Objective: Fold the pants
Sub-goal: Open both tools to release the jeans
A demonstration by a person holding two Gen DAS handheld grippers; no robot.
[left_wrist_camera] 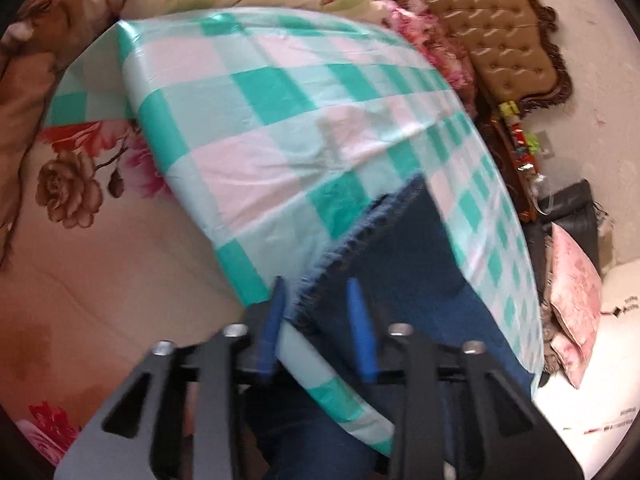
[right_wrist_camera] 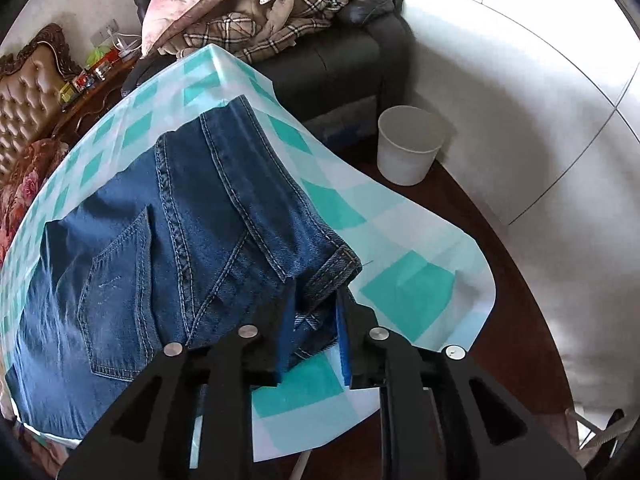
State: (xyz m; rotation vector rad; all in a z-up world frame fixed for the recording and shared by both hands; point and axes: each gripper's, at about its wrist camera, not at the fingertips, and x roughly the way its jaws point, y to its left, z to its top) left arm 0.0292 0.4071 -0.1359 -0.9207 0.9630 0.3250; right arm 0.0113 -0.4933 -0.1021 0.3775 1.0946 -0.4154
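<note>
Blue denim pants (right_wrist_camera: 172, 240) lie on a table under a green-and-white checked cloth (right_wrist_camera: 400, 292). In the right wrist view the waistband corner (right_wrist_camera: 332, 268) sits between the blue fingers of my right gripper (right_wrist_camera: 316, 320), which is closed on it. In the left wrist view the frayed hem of a pant leg (left_wrist_camera: 360, 236) runs between the blue fingers of my left gripper (left_wrist_camera: 318, 292), with a gap to the right pad; I cannot tell if it grips.
A white bucket (right_wrist_camera: 408, 144) stands on the floor beyond the table. A dark armchair (right_wrist_camera: 340, 64) piled with pillows and blankets is behind it. A floral bed cover (left_wrist_camera: 80, 184) and a tufted headboard (left_wrist_camera: 504, 40) lie past the table's far side.
</note>
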